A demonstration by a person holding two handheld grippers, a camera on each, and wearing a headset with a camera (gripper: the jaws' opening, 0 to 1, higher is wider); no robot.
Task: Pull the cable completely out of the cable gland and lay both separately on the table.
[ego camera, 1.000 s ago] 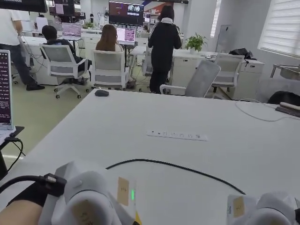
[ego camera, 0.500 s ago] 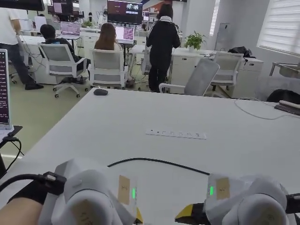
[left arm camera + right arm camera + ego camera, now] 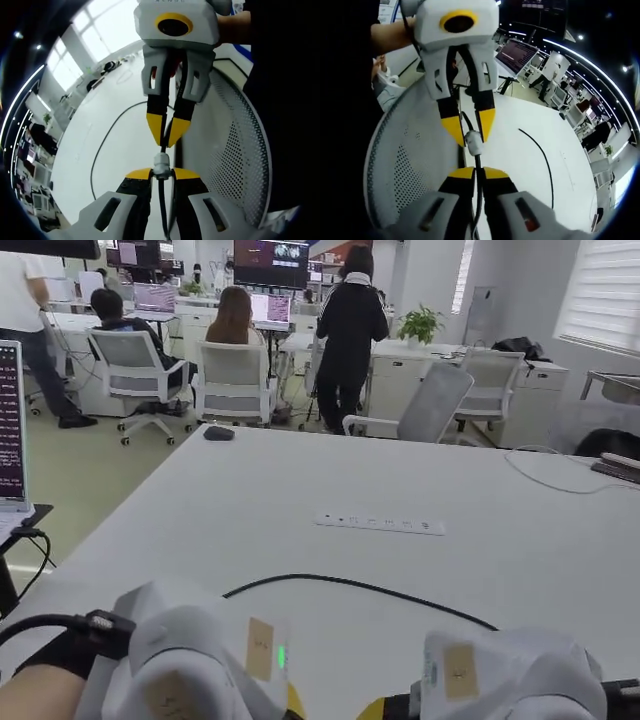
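Left tool (image 3: 162,174) on gland (image 3: 161,163), right tool (image 3: 478,173) on cable (image 3: 350,587), white mesh (image 3: 235,150) beside

Open-plan office: desks (image 3: 405,368), swivel chairs (image 3: 232,380), monitors (image 3: 270,308), ppl.

- A wide white worktop (image 3: 300,490) stretches away, with a power strip (image 3: 380,524) set flat near its middle and a dark mouse (image 3: 218,433) by its far left corner.
- Beyond its far edge stand white office chairs (image 3: 232,383) and a grey mesh chair (image 3: 432,405).
- A pale green floor (image 3: 90,470) lies to the left.
- Blinds (image 3: 600,300) cover a bright window on the right.
- Lit screens (image 3: 270,252) glow at the back, and a plant (image 3: 420,328) sits on a desk.
- A person in black (image 3: 350,330) stands among the desks while others sit.
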